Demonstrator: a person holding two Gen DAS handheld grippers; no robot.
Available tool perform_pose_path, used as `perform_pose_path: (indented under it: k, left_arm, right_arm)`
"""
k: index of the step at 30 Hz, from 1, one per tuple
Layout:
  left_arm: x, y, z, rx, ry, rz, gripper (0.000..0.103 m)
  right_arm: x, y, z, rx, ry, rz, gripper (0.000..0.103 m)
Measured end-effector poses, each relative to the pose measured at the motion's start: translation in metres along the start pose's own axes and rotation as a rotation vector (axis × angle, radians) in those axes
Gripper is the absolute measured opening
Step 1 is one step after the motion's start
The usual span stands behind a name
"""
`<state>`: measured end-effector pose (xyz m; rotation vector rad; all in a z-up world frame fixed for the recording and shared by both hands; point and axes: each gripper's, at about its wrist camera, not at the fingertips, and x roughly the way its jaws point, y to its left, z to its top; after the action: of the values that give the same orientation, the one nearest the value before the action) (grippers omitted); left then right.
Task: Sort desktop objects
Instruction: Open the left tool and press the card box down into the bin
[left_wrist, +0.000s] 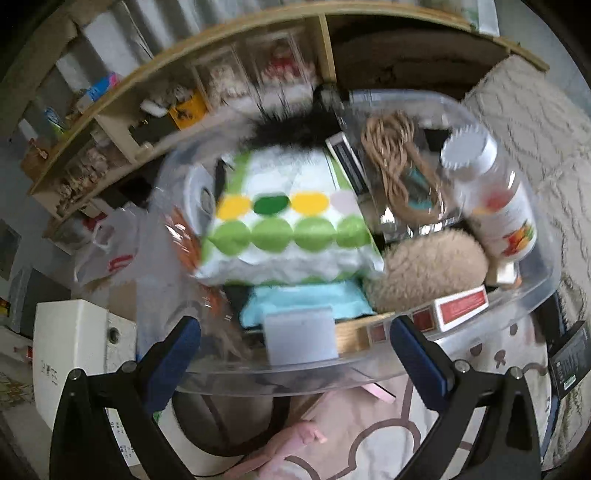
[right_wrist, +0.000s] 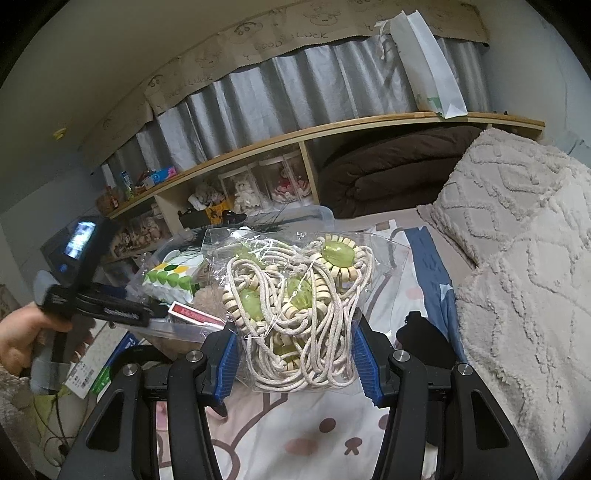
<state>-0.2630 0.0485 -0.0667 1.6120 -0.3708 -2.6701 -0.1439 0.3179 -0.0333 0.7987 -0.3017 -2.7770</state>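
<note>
Mid-frame, the right claw grips a bag of cord half-open; the left claw gapes empty before the bin

clear bin contents motion-blurred; shelf jars indistinct

A bed covered with a pale sheet printed with cartoon bears and mushrooms carries the things. At about ten o'clock in the right wrist view a clear plastic bin rests on the sheet, crammed with small items. At three o'clock a cream textured blanket lies heaped on the bed, and a blue cloth with pale stars lies just beside it, between blanket and sheet. At one o'clock a folded brown quilt sits at the far end, under a wooden shelf.
</note>
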Motion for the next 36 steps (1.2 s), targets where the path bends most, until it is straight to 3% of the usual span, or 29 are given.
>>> perform_pose_path:
  k: [5, 14, 24, 32, 36]
  left_arm:
    - [0.013, -0.016, 0.010, 0.007, 0.053, -0.033, 0.103]
    - [0.013, -0.057, 0.026, 0.123, 0.101, -0.088, 0.103]
    - [0.021, -0.092, 0.038, 0.065, 0.130, -0.193, 0.103]
    - [0.004, -0.085, 0.039, 0.039, 0.056, -0.182, 0.103]
    - [0.002, -0.073, 0.034, 0.070, 0.079, -0.124, 0.103]
  right_arm:
    - [-0.001, -0.002, 0.000, 0.012, -0.001, -0.004, 0.055]
    - [-0.002, -0.009, 0.000, 0.034, 0.005, 0.005, 0.055]
    - [-0.003, -0.009, 0.000, 0.036, 0.011, 0.014, 0.055]
    - [-0.004, -0.012, 0.000, 0.051, 0.010, 0.011, 0.055]
    - [-0.007, -0.018, 0.003, 0.073, 0.000, 0.005, 0.055]
